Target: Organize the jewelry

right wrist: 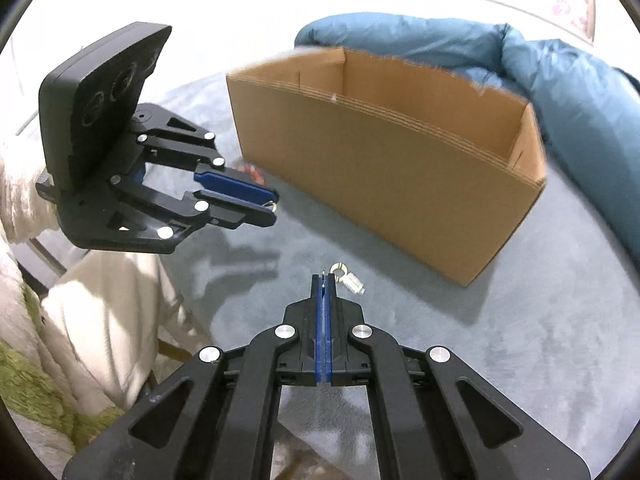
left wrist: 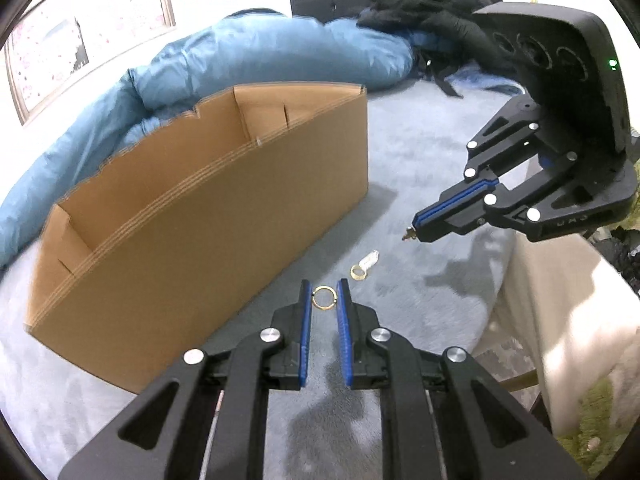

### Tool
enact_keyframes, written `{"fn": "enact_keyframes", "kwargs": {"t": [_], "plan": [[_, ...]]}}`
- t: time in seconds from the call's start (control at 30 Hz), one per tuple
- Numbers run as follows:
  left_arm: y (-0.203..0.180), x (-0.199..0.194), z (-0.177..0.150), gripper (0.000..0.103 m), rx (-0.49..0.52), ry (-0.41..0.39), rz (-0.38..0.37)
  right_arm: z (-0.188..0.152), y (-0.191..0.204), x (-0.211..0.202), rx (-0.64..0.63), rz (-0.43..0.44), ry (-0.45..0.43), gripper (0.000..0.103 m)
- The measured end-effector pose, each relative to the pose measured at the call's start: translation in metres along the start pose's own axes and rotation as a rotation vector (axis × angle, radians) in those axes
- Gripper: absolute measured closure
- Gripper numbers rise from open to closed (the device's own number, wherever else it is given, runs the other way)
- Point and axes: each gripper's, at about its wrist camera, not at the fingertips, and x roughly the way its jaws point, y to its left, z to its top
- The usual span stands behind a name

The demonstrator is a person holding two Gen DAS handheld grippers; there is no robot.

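Note:
A gold ring (left wrist: 324,298) sits pinched between the tips of my left gripper (left wrist: 324,293), held above the grey blanket (left wrist: 420,152); it also shows in the right wrist view (right wrist: 273,205). My right gripper (right wrist: 323,278) is shut on a tiny gold piece (left wrist: 408,235) that sticks out at its tip. A second gold ring (left wrist: 358,271) and a small clear bead piece (left wrist: 369,258) lie on the blanket; both show in the right wrist view, the ring (right wrist: 338,268) and the bead piece (right wrist: 354,284).
An open brown cardboard box (left wrist: 224,216) stands on the blanket, left of the rings. A blue duvet (left wrist: 248,56) and black clothes (left wrist: 424,0) lie behind it. A cream cloth (left wrist: 560,320) hangs at the right edge. Something small and red (right wrist: 252,171) lies near the box.

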Motion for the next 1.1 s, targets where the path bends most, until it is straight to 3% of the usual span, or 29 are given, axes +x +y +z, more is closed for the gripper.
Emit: {"fn": "enact_keyframes", "kwargs": {"t": [0.23, 0.37, 0.57, 0.87, 1.1], "plan": [[0.018, -0.06, 0.039, 0.092, 0.011, -0.14, 0.05, 0.039, -0.005, -0.05, -0.009, -0.03, -0.14, 0.103], [0.04, -0.068, 0.062, 0.092, -0.011, -0.182, 0.072, 0.066, -0.014, -0.06, -0.021, -0.042, -0.212, 0.103], [0.07, -0.015, 0.081, 0.091, -0.021, -0.081, 0.094, 0.096, -0.04, -0.027, -0.035, -0.073, -0.169, 0.103], [0.092, 0.038, 0.081, 0.09, -0.061, 0.039, 0.034, 0.095, -0.061, 0.036, -0.015, -0.086, -0.014, 0.099], [0.099, 0.046, 0.077, 0.074, -0.089, 0.047, 0.029, 0.092, -0.061, 0.039, -0.008, -0.09, -0.007, 0.083]]}}
